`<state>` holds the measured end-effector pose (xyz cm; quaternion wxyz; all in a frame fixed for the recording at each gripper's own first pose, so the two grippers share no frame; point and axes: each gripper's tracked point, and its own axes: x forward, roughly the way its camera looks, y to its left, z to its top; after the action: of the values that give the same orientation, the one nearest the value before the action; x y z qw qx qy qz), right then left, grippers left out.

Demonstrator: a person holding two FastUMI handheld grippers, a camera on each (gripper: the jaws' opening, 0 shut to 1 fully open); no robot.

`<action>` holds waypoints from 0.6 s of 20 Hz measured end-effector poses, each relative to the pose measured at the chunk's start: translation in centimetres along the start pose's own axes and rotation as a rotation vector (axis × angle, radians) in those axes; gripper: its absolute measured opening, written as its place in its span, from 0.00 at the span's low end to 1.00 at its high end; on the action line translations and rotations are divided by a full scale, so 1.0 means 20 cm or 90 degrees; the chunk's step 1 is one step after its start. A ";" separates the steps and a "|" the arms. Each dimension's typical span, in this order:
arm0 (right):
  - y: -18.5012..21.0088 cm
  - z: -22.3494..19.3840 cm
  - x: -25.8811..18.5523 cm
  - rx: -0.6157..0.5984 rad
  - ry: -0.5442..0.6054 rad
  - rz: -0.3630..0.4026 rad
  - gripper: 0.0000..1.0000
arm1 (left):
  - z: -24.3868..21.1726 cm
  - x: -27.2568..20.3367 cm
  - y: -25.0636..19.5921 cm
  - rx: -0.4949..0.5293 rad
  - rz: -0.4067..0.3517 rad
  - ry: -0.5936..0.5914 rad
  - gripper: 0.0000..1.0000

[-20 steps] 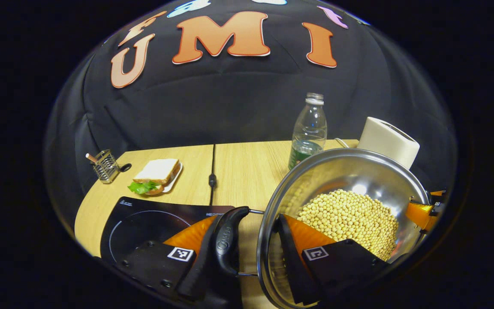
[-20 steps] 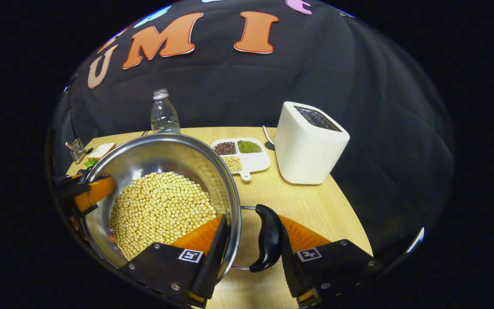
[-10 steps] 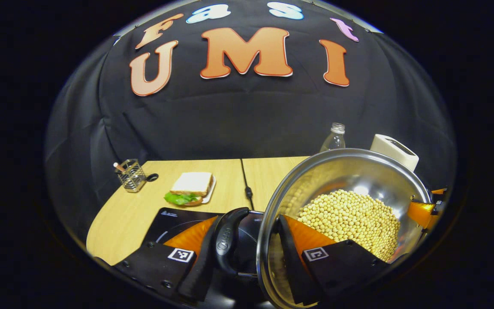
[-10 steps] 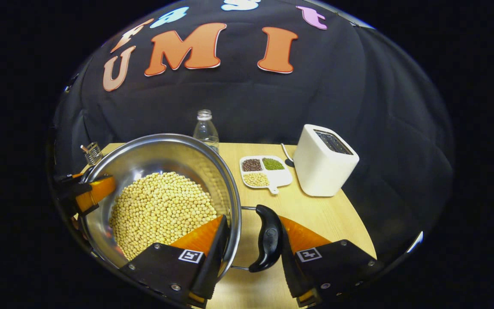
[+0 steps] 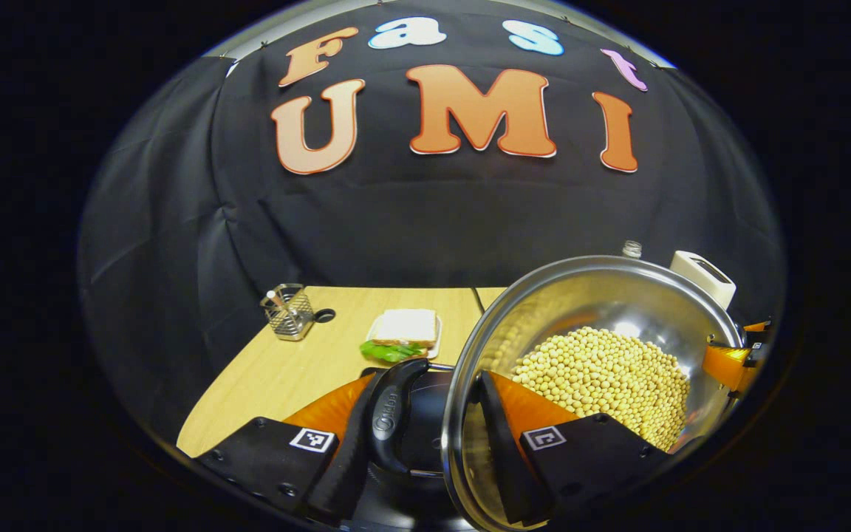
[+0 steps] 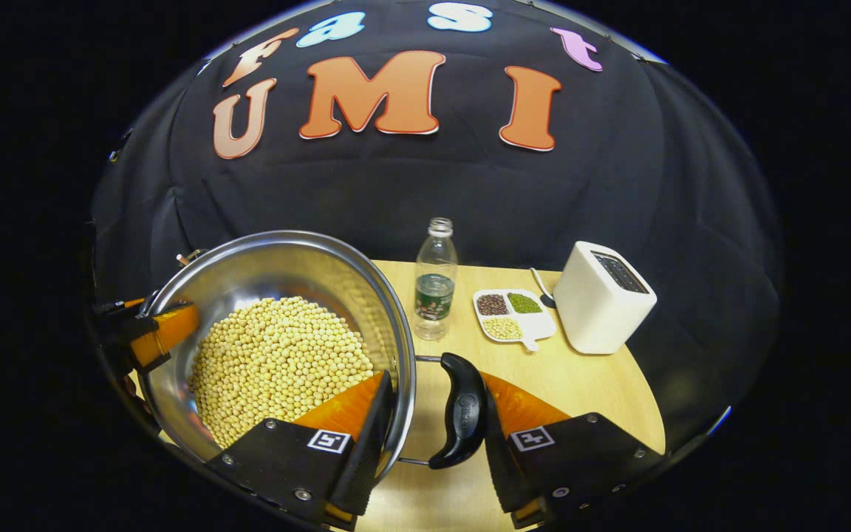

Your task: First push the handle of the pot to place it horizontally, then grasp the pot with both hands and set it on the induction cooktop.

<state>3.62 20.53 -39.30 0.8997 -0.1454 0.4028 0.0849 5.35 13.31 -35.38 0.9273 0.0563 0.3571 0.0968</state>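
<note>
Table (image 6: 588,384) of pale wood carries everything; the steel pot (image 5: 603,295) is held between the two tools near its left part, dark induction cooktop (image 5: 425,421) glass showing under the left handle (image 5: 388,414), so the set-down looks close. Each tool straddles the rim, one finger inside the wall and one outside the handle, which would steady a heavy, full vessel from both ends. The left gripper (image 5: 425,425) is closed on rim and handle together; the right gripper (image 6: 433,421) clamps the right handle (image 6: 461,421) likewise. Soybeans (image 6: 278,369) fill the pot deep. A white toaster (image 6: 606,295), a clear bottle (image 6: 434,284) with a little liquid, a sectioned dish (image 6: 536,325) of three kinds of beans, a sandwich (image 5: 403,332) and a wire holder (image 5: 286,314) stand apart.
</note>
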 end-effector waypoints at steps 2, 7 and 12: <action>0.10 0.02 -0.01 -0.004 -0.003 0.011 0.60 | 0.00 -0.02 0.09 -0.007 0.011 -0.002 0.78; 0.28 0.03 0.01 -0.008 0.002 0.034 0.64 | -0.02 -0.05 0.30 -0.014 0.039 -0.001 0.78; 0.45 0.07 0.01 -0.024 -0.003 0.043 0.64 | -0.03 -0.08 0.39 -0.040 0.057 0.003 0.78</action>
<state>2.32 29.40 -40.40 0.8942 -0.1481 0.4040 0.1234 2.73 20.64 -33.52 0.9226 0.0429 0.3528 0.1499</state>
